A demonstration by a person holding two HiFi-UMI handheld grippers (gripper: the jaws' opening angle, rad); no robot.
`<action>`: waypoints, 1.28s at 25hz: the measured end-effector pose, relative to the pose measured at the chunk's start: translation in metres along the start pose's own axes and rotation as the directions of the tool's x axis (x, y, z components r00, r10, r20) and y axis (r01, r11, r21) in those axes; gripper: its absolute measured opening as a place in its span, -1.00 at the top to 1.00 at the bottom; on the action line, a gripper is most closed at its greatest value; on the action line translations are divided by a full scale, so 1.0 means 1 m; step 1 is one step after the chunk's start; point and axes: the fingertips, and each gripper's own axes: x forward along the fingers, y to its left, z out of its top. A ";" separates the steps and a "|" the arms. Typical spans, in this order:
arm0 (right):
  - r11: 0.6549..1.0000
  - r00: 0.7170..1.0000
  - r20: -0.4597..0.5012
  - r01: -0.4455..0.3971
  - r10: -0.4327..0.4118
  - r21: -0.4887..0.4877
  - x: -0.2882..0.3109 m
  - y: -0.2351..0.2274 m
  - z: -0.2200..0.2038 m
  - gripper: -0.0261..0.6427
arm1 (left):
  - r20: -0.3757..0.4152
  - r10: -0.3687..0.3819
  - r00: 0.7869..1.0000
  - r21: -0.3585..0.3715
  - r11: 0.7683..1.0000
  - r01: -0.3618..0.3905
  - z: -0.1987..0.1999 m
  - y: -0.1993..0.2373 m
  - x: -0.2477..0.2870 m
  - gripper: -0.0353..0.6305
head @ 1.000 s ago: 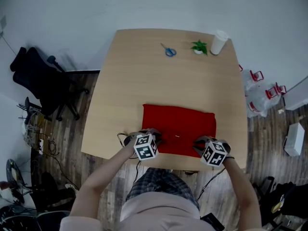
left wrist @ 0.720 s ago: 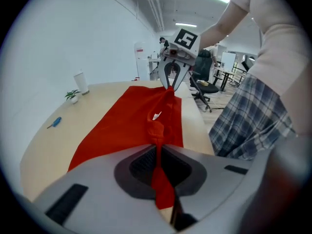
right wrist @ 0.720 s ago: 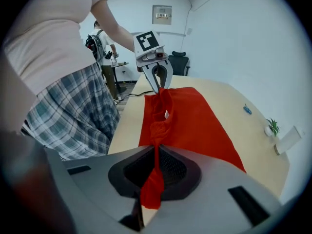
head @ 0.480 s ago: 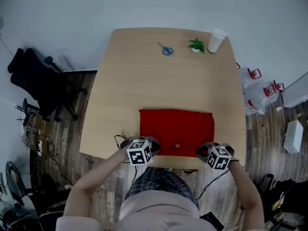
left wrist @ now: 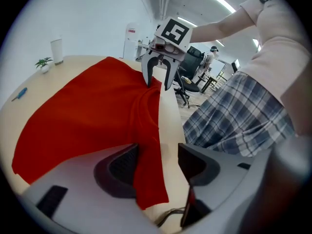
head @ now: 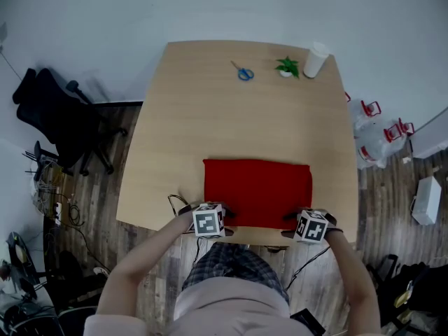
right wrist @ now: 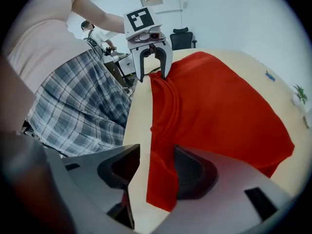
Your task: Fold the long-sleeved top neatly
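The red long-sleeved top (head: pixel 257 191) lies folded into a flat rectangle near the table's front edge. My left gripper (head: pixel 222 222) is at its near left corner and my right gripper (head: pixel 292 228) at its near right corner. The jaws of both have just been opening. In the left gripper view, the red hem (left wrist: pixel 146 179) lies loose between the left gripper's (left wrist: pixel 158 167) spread jaws, against one pad only. In the right gripper view the hem (right wrist: pixel 163 179) lies the same way in the right gripper (right wrist: pixel 157 172). Each view shows the other gripper (left wrist: pixel 157 85) (right wrist: pixel 151 74) open at the far corner.
The wooden table (head: pixel 210 117) carries blue scissors (head: pixel 244 73), a small potted plant (head: pixel 288 66) and a white cup (head: pixel 315 59) at its far edge. A black office chair (head: pixel 63 121) stands on the floor to the left, bags (head: pixel 381 135) to the right.
Both grippers have drawn back toward the table's near edge and sunk a little. Their jaws, shut on the top's near corners before, now stand apart, and the hem lies on the table.
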 end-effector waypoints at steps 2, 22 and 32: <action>0.999 1.000 0.012 -0.021 0.021 0.025 0.002 0.000 0.000 0.21 | 0.005 -0.015 1.000 -0.023 1.000 0.015 -0.001 -0.001 0.001 0.09; 0.713 0.410 0.598 0.239 -0.689 0.659 -0.239 -0.110 0.052 0.75 | 0.522 0.684 0.509 -0.634 0.711 -0.306 0.049 0.106 -0.239 0.78; 0.354 -0.019 0.393 0.394 -0.920 0.848 -0.334 -0.108 0.038 0.90 | 0.387 0.920 0.067 -0.813 0.375 -0.445 0.035 0.113 -0.345 0.88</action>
